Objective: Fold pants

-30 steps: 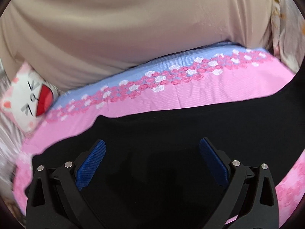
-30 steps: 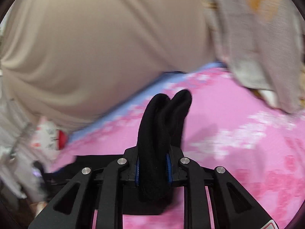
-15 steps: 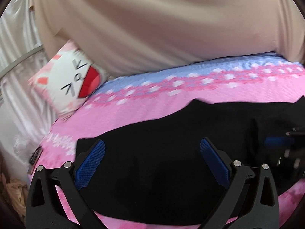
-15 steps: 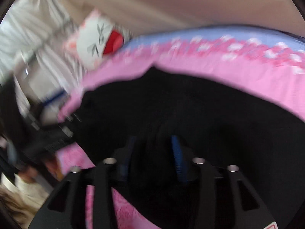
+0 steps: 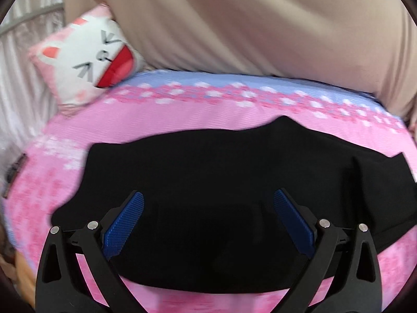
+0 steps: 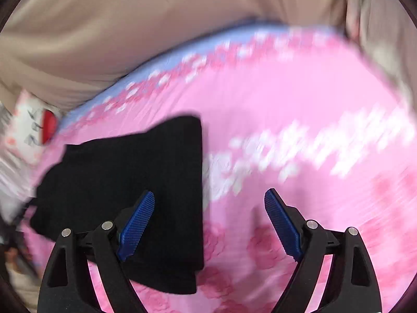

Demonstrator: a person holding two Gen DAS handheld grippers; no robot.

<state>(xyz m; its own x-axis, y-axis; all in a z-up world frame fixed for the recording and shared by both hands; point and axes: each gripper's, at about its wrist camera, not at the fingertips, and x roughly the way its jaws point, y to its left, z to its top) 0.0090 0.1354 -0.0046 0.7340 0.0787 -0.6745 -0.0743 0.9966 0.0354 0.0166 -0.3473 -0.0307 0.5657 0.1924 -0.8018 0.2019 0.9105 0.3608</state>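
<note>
Both grippers, left gripper and right gripper, hover released over soft, limp black pants on the bed; I'd pinch a layered edge.

Pants are showing as matt black cloth. Bedsheet is presenting as finely ribbed woven cloth, possibly cotton. Left gripper is showing matt black plastic, knurled blue pads, bright metal pins.

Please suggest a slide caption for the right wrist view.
Open right gripper above folded black pants lying on a pink floral bedsheet.
</note>
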